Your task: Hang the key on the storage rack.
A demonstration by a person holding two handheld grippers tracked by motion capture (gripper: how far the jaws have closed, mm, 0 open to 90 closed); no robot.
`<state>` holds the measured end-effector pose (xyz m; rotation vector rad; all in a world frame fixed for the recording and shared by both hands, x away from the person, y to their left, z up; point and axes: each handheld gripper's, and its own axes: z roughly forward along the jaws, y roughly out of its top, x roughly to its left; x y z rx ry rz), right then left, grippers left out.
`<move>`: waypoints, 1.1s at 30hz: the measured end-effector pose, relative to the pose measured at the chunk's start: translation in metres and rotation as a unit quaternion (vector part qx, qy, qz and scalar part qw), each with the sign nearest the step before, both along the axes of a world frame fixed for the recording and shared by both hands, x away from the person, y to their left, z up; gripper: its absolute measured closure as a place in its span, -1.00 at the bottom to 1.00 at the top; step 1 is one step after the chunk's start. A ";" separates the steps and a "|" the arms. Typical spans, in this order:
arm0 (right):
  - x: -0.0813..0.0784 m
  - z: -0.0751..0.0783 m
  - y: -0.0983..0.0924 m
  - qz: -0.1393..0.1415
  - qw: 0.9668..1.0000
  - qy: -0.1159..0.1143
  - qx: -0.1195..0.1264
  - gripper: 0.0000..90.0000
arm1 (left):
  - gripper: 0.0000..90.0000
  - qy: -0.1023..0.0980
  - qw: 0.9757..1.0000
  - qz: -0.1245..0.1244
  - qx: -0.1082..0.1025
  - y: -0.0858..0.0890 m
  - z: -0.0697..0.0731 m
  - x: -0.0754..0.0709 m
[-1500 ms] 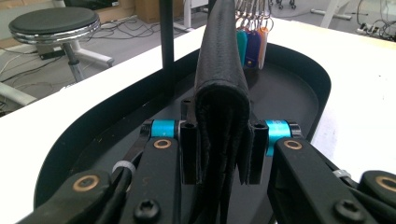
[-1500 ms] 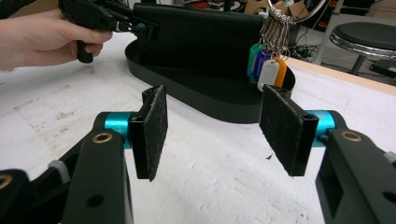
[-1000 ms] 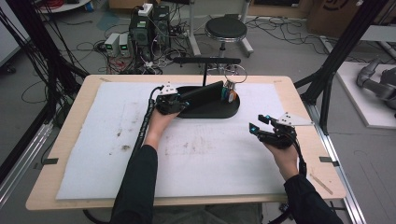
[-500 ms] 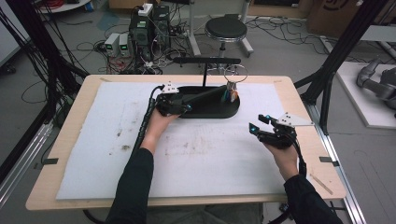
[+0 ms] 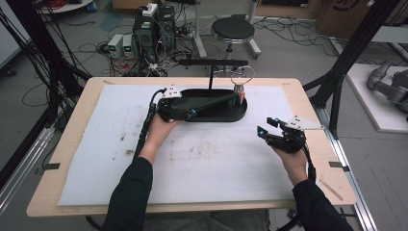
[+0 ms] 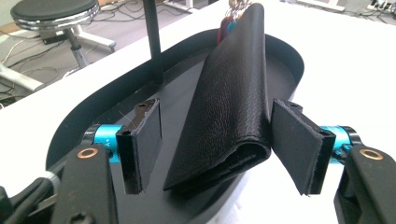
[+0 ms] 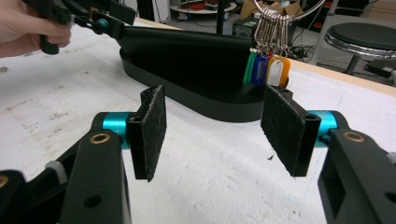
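A folded black leather wallet (image 5: 214,101) lies lengthwise in a black oval tray (image 5: 226,117) at the back middle of the table. My left gripper (image 5: 191,111) stands open around the wallet's near end. In the left gripper view the wallet (image 6: 229,93) rests against the right pad (image 6: 299,144), with a gap to the left pad. A ring of keys with coloured tags (image 5: 239,92) hangs at the tray's right end, at the wallet's far tip. My right gripper (image 5: 268,126) is open and holds nothing, low over the mat to the right of the tray (image 7: 201,100).
A thin black post with a crossbar (image 5: 211,62) rises from the tray's back and carries the key ring. A stained white mat (image 5: 144,144) covers most of the wooden table. A stool (image 5: 233,30) and cabled electronics stand on the floor beyond the far edge.
The wallet's far end has sunk lower into the tray beside the key tags. My left gripper has shifted only slightly. The right gripper has stayed where it was.
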<state>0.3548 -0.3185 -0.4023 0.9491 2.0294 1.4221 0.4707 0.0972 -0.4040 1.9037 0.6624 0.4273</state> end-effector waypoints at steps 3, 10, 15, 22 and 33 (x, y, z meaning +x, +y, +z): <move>0.001 0.000 0.000 -0.002 1.000 -0.001 -0.001 -0.08 | -0.23 -0.001 1.000 -0.005 -0.005 0.003 0.008 -0.007; 0.003 0.000 0.000 -0.005 1.000 -0.001 0.000 -0.09 | -0.23 -0.033 0.999 -0.001 -0.028 0.019 0.025 -0.030; 0.003 0.000 -0.002 -0.008 1.000 0.000 0.004 -0.09 | -0.23 -0.043 0.999 -0.003 -0.028 0.034 0.032 -0.049; 0.004 0.002 -0.007 -0.010 1.000 0.009 0.021 -0.16 | -0.31 -0.052 0.998 0.002 -0.042 0.055 0.042 -0.081; 0.004 0.006 -0.014 -0.023 0.999 0.020 0.026 -0.29 | -0.43 -0.064 0.997 0.007 -0.053 0.085 0.040 -0.123</move>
